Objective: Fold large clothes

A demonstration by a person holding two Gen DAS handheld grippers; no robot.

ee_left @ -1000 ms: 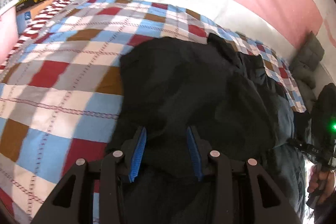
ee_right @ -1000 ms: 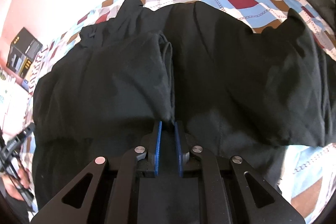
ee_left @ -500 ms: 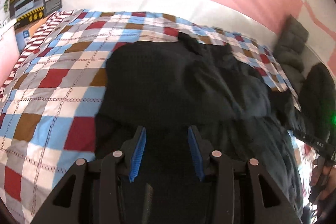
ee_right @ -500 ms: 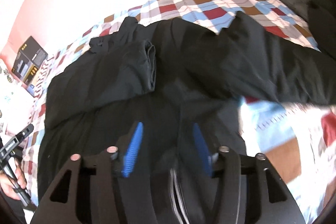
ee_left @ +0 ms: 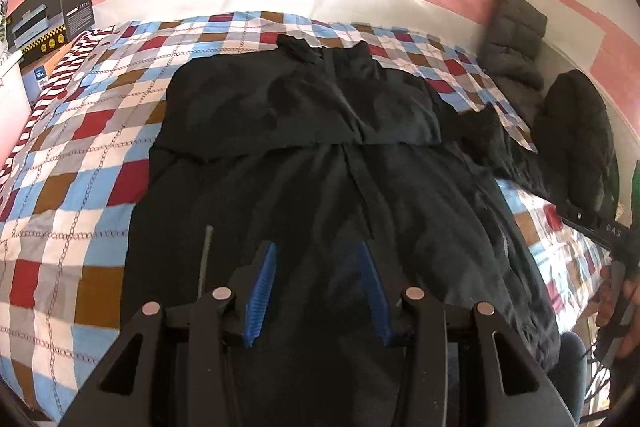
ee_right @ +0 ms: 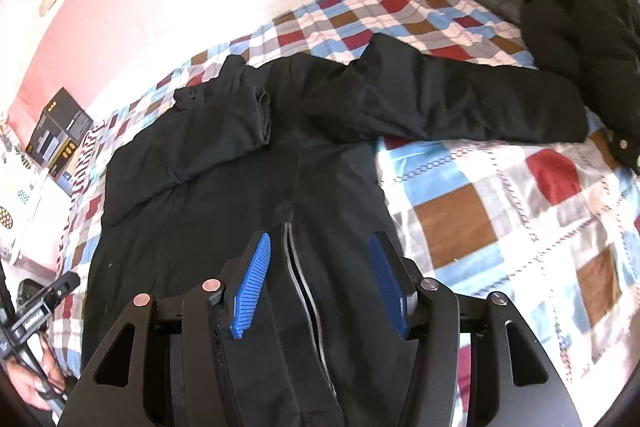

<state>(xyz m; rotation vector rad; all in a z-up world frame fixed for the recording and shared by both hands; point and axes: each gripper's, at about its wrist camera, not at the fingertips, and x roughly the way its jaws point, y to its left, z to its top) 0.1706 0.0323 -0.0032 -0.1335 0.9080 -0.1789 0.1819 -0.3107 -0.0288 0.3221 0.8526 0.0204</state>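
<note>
A large black jacket (ee_left: 320, 155) lies front-up on a checked bedspread (ee_left: 80, 155). Its left sleeve (ee_left: 280, 111) is folded across the chest. Its right sleeve (ee_right: 460, 107) stretches out sideways over the bed. The zipper (ee_right: 304, 287) runs down the middle. My left gripper (ee_left: 318, 291) is open and empty above the jacket's lower half. My right gripper (ee_right: 322, 287) is open and empty above the zipper near the hem, and shows at the right edge of the left wrist view (ee_left: 600, 227).
A grey puffer jacket (ee_left: 514, 35) and a black puffer jacket (ee_right: 580, 7) lie at the bed's right end against the pink wall. A black box (ee_left: 48, 11) stands at the far left corner. Bare bedspread (ee_right: 520, 227) lies right of the jacket.
My right gripper let go of the folded left sleeve, opened, and pulled back toward the hem. My left gripper also drew back, so more of the jacket shows.
</note>
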